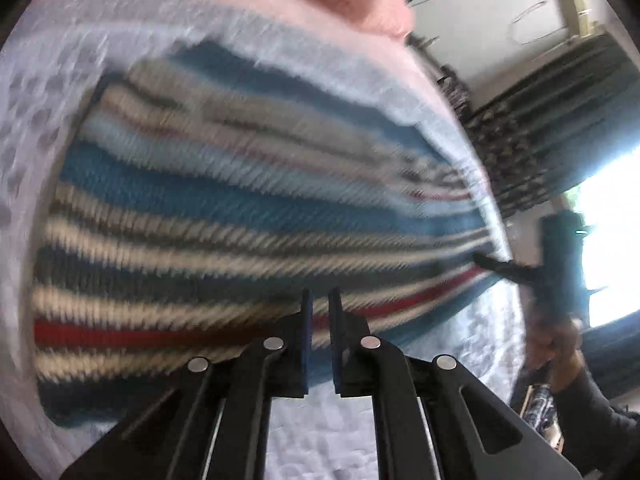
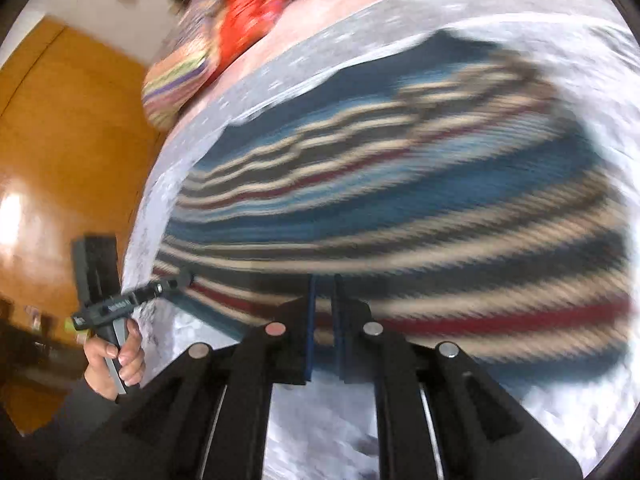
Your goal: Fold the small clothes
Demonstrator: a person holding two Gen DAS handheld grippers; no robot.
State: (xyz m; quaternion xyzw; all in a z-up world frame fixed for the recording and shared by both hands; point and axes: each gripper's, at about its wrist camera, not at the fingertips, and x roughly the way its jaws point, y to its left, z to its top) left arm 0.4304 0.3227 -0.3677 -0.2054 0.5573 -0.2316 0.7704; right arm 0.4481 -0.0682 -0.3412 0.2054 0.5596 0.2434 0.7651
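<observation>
- Left wrist view: the striped knit garment lies spread on a pale patterned cover, filling most of the frame (motion blur softens every edge).
- The left gripper sits at the garment's near hem, its 2 fingers close together with a narrow gap; whether cloth is pinched between them I cannot tell.
- At the right edge, the right gripper touches the garment's side corner, held by a hand.
- Right wrist view: the left gripper's tip meets the opposite corner; its closure is too small to read.
- Judgement: both tools work the same hem, probably so the edge can be lifted evenly for 1 fold.
</observation>
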